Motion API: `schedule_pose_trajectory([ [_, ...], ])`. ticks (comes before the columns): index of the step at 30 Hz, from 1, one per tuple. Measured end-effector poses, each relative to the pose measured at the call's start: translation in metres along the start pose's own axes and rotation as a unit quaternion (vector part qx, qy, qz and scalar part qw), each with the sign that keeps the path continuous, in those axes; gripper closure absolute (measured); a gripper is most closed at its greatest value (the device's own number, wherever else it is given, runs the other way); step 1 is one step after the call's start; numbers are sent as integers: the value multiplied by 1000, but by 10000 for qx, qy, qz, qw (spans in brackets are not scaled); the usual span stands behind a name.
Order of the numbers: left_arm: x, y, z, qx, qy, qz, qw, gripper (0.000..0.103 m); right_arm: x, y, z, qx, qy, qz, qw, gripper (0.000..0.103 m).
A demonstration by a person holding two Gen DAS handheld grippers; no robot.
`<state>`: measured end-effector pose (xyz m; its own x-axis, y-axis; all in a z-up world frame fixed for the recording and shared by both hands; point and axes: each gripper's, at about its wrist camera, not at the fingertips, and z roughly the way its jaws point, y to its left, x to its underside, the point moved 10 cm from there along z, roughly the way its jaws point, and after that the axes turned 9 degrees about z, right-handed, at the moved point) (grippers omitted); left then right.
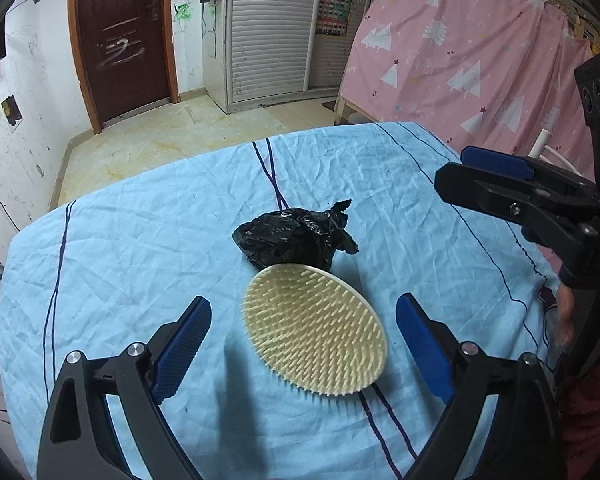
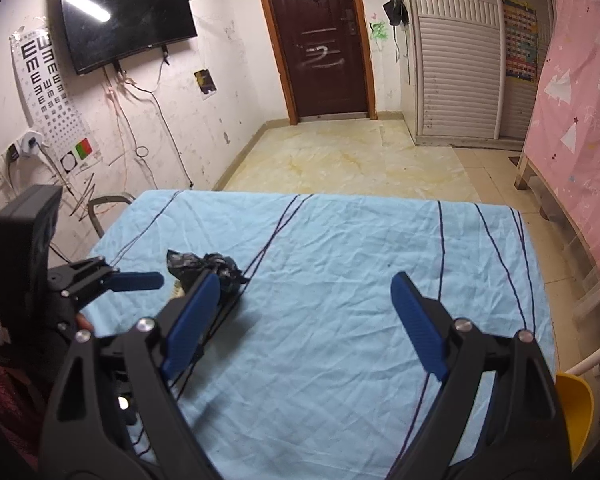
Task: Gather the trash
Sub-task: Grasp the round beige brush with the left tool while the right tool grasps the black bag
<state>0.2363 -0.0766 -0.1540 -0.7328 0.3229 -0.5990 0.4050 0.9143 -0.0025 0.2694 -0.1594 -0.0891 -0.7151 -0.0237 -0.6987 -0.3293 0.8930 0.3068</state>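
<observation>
The job looks like it is only just starting, because nothing has been picked up yet. In the left wrist view, a crumpled black plastic bag (image 1: pixel 292 238) lies in the middle of the frame on the worktop (image 1: pixel 120 260), which is covered with a light blue cloth. Just below the bag, touching its near edge, lies a round cream brush (image 1: pixel 314 330) with its bristles facing up. The left tool (image 1: pixel 303 342) has its blue fingers spread wide on each side of the brush, and they are not pressing on it, so it holds nothing. The right tool (image 1: pixel 456 170) pokes in from the right edge of that frame, above the cloth and well apart from the bag. In the right wrist view the right tool (image 2: pixel 306 326) is spread wide too, with only bare blue cloth between its fingers. The bag (image 2: pixel 204 266) shows at the left of that frame, partly hidden behind one blue finger, and the left tool (image 2: pixel 140 280) comes in beside it. I think the black bag is the trash to collect, but I cannot tell if the brush counts as trash as well. No bin shows clearly; a yellow thing (image 2: pixel 576 412) at the lower right edge may be a scoop or tub. So grabbing the trash and putting it away are both left to do.
</observation>
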Motion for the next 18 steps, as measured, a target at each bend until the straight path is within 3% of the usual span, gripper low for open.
schedule_pose_trajectory([
  [11,4,-3,8,11,10,78,10000,19,1,12,16,-89,134,-39,9999,18],
  [12,5,-3,9,8,12,91,10000,22,1,14,17,-101,146,-49,9998,18],
  [14,5,-4,10,51,53,98,9999,38,2,18,20,-119,169,-76,9998,18],
  [18,7,-5,11,126,80,91,9998,41,3,24,24,-142,211,-120,9996,17],
])
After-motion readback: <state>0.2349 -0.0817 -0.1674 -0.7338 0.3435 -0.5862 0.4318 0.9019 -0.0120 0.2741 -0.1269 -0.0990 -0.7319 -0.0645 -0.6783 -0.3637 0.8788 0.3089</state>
